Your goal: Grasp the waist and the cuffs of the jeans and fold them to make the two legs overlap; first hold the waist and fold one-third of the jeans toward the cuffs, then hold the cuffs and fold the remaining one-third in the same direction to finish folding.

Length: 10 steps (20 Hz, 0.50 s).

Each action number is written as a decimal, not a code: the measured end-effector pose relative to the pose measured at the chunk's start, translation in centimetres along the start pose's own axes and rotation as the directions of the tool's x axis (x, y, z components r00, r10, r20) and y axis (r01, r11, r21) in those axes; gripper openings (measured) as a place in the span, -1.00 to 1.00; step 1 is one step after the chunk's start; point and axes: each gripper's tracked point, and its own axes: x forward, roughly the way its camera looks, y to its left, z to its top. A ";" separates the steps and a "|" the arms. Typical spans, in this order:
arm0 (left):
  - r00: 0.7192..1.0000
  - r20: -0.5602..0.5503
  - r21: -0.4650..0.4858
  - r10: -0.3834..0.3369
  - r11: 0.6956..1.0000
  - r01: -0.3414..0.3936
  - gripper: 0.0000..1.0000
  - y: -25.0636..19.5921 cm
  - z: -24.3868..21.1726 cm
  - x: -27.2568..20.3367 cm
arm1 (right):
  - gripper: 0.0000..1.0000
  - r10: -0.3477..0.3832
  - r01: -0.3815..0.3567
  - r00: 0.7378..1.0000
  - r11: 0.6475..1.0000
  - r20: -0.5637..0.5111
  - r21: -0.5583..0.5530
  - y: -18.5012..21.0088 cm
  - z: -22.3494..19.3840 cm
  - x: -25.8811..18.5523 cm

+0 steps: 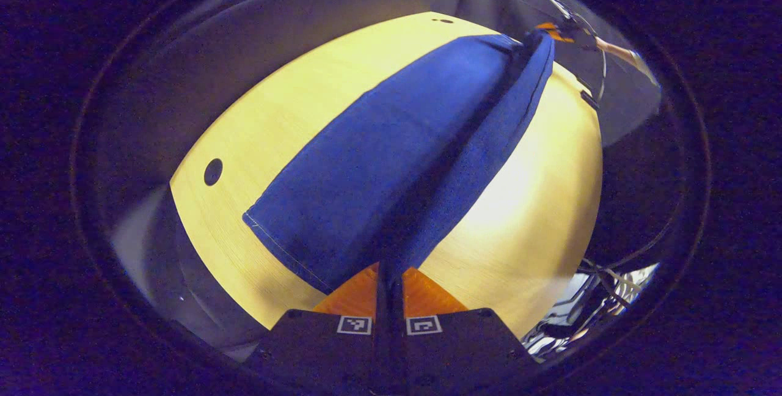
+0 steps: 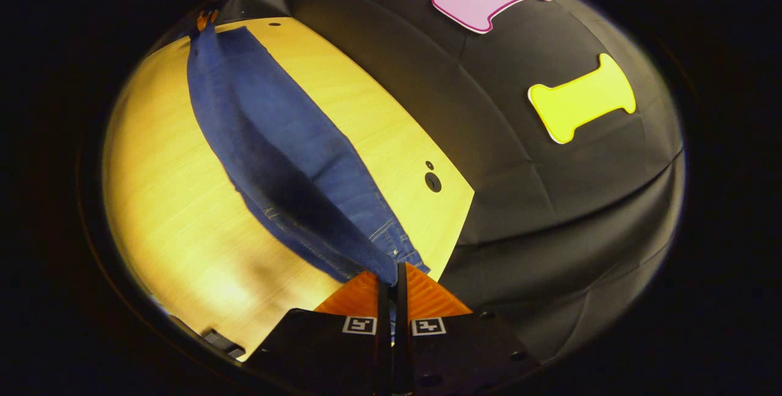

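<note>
Lying on pale wooden table (image 1: 525, 212), jeans (image 1: 379, 164)

Looks like a recording booth or lab set-up, not a home. Black cloth wall (image 2: 550, 212) draped in folds from 12 to 4 o'clock in the right gripper view, closing off the space behind a pale wooden table (image 2: 177, 225) with round drilled holes (image 2: 433, 182) near its edge. Loose tangled cables (image 1: 605, 298) hanging past the table edge at 4 o'clock in the left gripper view. Harsh lamp glare on the wood.
</note>
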 end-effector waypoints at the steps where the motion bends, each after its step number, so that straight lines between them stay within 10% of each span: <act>1: 1.000 -0.005 -0.035 0.015 0.999 -0.016 -0.87 1.2 1.0 0.2 | -0.88 0.000 0.000 1.000 1.000 -0.012 0.003 -0.6 0.6 1.8; 10: 0.968 -0.103 -0.162 0.231 0.956 -0.245 -0.72 4.0 6.1 3.3 | -0.86 0.082 -0.002 0.955 0.962 -0.284 0.272 1.3 -0.8 15.4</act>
